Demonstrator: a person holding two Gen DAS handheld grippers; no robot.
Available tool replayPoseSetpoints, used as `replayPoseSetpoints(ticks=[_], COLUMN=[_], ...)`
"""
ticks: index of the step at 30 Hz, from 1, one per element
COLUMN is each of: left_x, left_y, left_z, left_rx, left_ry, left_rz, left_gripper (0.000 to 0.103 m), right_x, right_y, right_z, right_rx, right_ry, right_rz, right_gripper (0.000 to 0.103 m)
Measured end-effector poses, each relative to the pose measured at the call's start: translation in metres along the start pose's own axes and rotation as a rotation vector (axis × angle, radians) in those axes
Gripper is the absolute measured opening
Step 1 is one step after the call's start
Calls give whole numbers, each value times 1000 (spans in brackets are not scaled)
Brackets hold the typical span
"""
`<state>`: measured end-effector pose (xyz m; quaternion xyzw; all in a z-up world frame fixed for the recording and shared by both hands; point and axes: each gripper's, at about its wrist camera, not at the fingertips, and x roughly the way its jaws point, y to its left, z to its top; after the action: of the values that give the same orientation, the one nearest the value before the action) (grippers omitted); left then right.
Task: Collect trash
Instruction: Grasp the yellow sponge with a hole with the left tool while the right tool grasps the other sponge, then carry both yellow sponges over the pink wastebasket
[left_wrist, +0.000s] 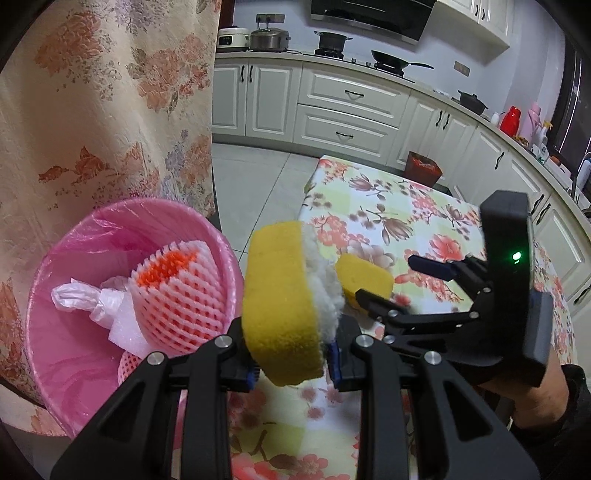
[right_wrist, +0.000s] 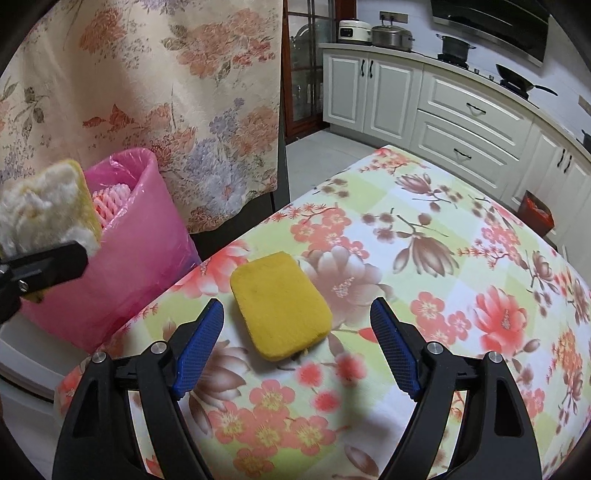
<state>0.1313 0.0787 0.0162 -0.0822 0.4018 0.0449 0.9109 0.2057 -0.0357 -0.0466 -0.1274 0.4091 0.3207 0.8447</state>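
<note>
The desk (right_wrist: 461, 258) with its flowery cloth is the biggest thing here, and just off its near corner stands the pink bin (left_wrist: 66, 332) with a pink bag inside. Some trash is already in the bin: a pink and orange foam net (left_wrist: 173, 295) and a scrunched white plastic bag (left_wrist: 81, 299). So part of the job looks done, and two yellow sponges are still out. The big sponge (left_wrist: 280, 306), yellow on one side and fluffy white on the other, is up in the air, squeezed tight between the two fingers of the left claw (left_wrist: 291, 365). It hangs right beside the bin's rim but is not over the opening yet, so I think it gets dropped in soon. The small sponge (right_wrist: 280, 314) lies flat on the desk near the bin corner. The right claw (right_wrist: 295, 343) points down at it with its fingers spread wide apart and nothing in them. The small sponge sits just ahead of the blue pads (right_wrist: 199, 347), in line with the gap between them, not touched yet.
</note>
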Motion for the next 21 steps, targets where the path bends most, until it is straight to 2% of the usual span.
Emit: replayPoseSetpoints(ticks=[2, 8, 9, 13, 21], left_x=[-2, -8, -8, -12, -28], left_y=[2, 8, 9, 13, 20], left_z=[2, 7, 8, 8, 6], left_rx=[-2, -10, -11, -19, -30], left_ry=[-6, -22, -23, -30, -50], left_rz=[1, 8, 9, 15, 32], left_gripper=[27, 27, 27, 27, 27], right_x=[4, 14, 15, 16, -9], right_y=[3, 9, 10, 12, 13], right_z=[1, 0, 0, -1, 1], right_rx=[-6, -14, -17, -21, 3], right_ry=[7, 35, 38, 43, -6], right_rz=[4, 17, 21, 30, 34], right_gripper=[76, 59, 53, 49, 48])
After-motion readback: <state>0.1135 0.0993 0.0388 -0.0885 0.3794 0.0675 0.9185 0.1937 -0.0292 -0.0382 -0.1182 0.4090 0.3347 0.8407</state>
